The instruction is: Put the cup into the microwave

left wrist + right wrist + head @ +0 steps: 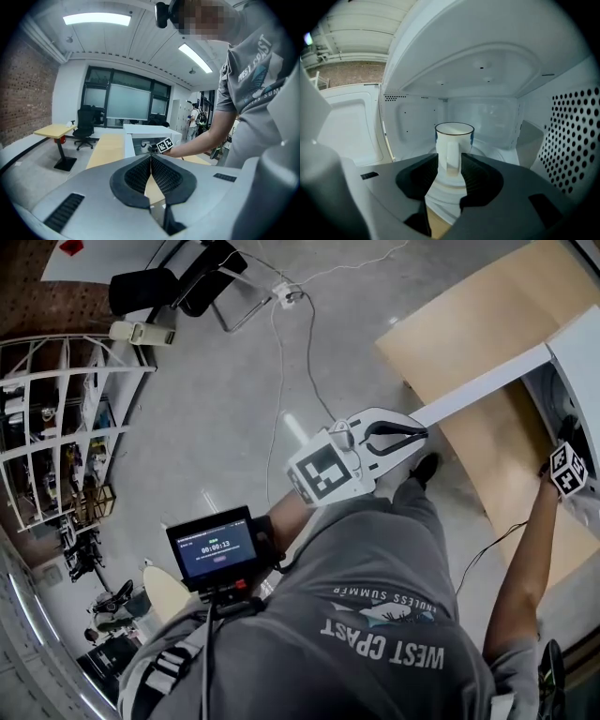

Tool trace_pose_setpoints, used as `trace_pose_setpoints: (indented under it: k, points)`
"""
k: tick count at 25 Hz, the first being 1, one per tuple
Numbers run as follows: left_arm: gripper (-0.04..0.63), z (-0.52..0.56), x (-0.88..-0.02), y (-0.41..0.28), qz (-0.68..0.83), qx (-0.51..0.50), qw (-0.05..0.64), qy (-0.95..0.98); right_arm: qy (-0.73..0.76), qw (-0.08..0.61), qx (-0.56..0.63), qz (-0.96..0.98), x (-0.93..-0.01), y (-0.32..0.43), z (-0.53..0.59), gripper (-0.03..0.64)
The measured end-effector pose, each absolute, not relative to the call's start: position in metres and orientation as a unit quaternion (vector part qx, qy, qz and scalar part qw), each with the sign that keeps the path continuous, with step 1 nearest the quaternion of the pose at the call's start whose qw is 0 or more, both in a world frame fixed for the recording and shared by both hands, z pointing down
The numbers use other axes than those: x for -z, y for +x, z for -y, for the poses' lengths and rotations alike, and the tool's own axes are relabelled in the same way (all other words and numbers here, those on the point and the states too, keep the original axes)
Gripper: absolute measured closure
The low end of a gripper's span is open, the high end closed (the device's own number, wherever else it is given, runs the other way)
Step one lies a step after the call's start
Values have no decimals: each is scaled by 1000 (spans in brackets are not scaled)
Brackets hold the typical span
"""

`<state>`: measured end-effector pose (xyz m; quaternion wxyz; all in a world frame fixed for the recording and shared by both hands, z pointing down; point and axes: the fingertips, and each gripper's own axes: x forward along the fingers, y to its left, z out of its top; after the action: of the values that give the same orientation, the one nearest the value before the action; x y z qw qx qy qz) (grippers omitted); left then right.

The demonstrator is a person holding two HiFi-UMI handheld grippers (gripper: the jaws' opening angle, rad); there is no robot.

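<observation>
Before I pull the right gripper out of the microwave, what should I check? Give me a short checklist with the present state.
1. Cup upright on the turntable: ok.
2. Cup fully inside the microwave: ok.
3. Right gripper jaws apart around the handle: ok.
4. Both pads clear of the handle: cannot tell.
5. Door open for withdrawal: ok.
6. Left gripper shut and empty: ok.

Black office chair (150, 287) near white rack (75, 409); power strip (286, 293) on grey floor (206, 409); lit screen (214, 547)
</observation>
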<state>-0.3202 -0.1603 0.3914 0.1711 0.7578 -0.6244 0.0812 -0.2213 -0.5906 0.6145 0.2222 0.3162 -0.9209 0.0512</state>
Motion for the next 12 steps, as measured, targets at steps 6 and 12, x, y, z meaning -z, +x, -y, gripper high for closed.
trace_pose_setpoints:
  k: [6, 12]
  points:
    - [574, 132, -405, -311, 621, -80, 158, 763, 328, 219, -69, 916, -628, -205, 559, 469]
    - [574, 119, -408, -303, 621, -77, 141, 767, 338, 206, -78, 915, -623, -185, 541, 469]
